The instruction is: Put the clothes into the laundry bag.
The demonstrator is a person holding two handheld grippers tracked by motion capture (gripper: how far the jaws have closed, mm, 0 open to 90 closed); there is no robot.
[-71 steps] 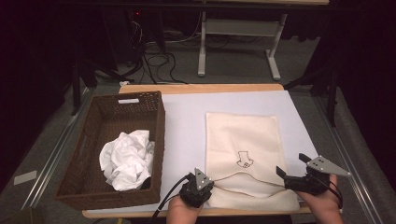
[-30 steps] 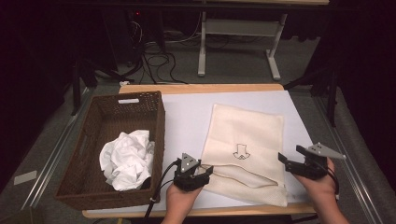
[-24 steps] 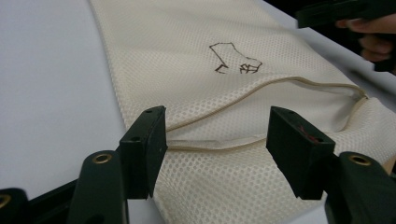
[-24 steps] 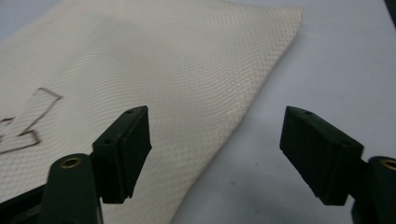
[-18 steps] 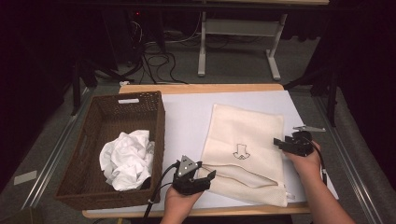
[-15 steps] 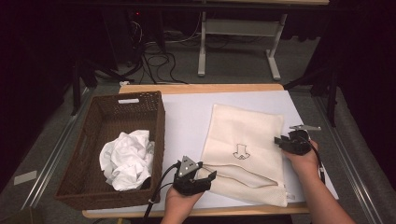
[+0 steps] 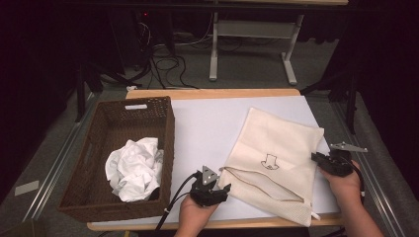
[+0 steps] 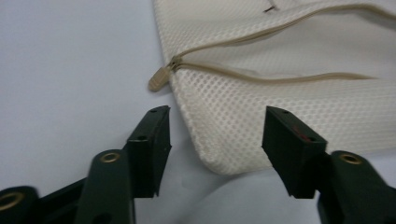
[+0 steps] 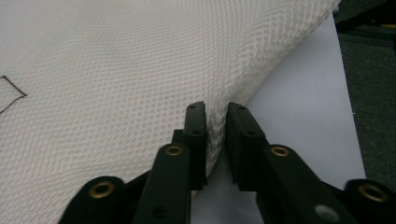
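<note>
A cream mesh bag (image 7: 276, 148) with a small hat drawing lies on the white table cover, its zipper partly undone along the near side. My left gripper (image 7: 223, 188) is open; its jaws have just been closing, and the bag's near corner (image 8: 224, 140) lies between them untouched. The zipper pull (image 8: 159, 79) sits just beyond the left jaw. My right gripper (image 7: 316, 158) is shut on the bag's right edge (image 9: 215, 122); its jaws have just been easing apart slightly, with the mesh (image 9: 116, 93) still pinched between them.
A brown wicker basket (image 7: 169, 129) stands at the left of the table with a crumpled white cloth (image 7: 133, 165) inside. The table's wooden front edge (image 7: 247, 224) runs just below my hands. Cables and a desk frame lie on the floor beyond.
My right gripper went in to the bag's right edge, closed on it and drew it out to the right and nearer. The left gripper barely shifted at the bag's near corner.
</note>
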